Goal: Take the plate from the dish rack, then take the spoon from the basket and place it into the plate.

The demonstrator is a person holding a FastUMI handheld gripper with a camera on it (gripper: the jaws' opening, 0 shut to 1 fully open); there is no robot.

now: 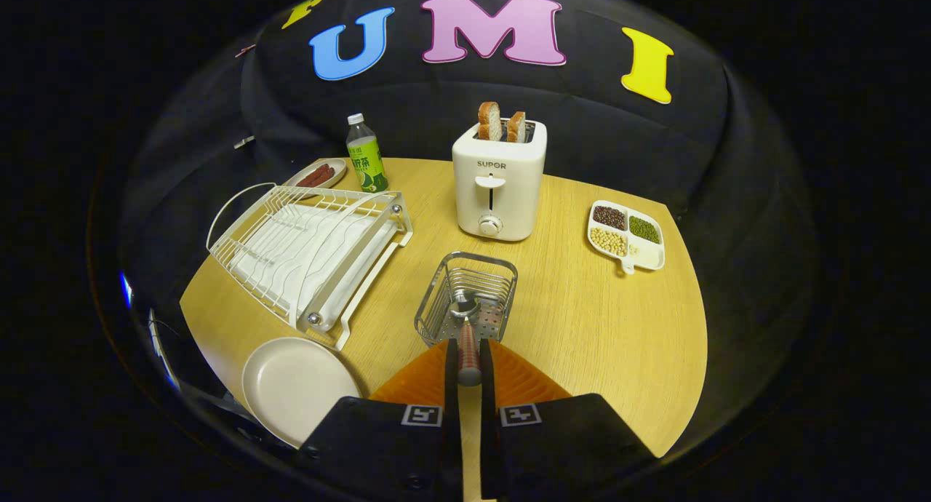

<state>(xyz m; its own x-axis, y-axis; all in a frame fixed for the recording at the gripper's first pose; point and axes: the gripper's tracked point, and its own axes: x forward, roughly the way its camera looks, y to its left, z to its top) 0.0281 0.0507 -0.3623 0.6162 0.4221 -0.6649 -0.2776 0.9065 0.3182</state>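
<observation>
Wooden-handled metal spoon [468,342] pinched tight between both fingers of the claw [469,364], bowl end still down in the small silver wire basket [467,298] just ahead. Spoon step under way. Next, probably: lift straight up, swing over to the round cream plate [294,385] on the table beside the white wire dish rack [309,251]. One spoon, one basket, one plate, one rack.
</observation>
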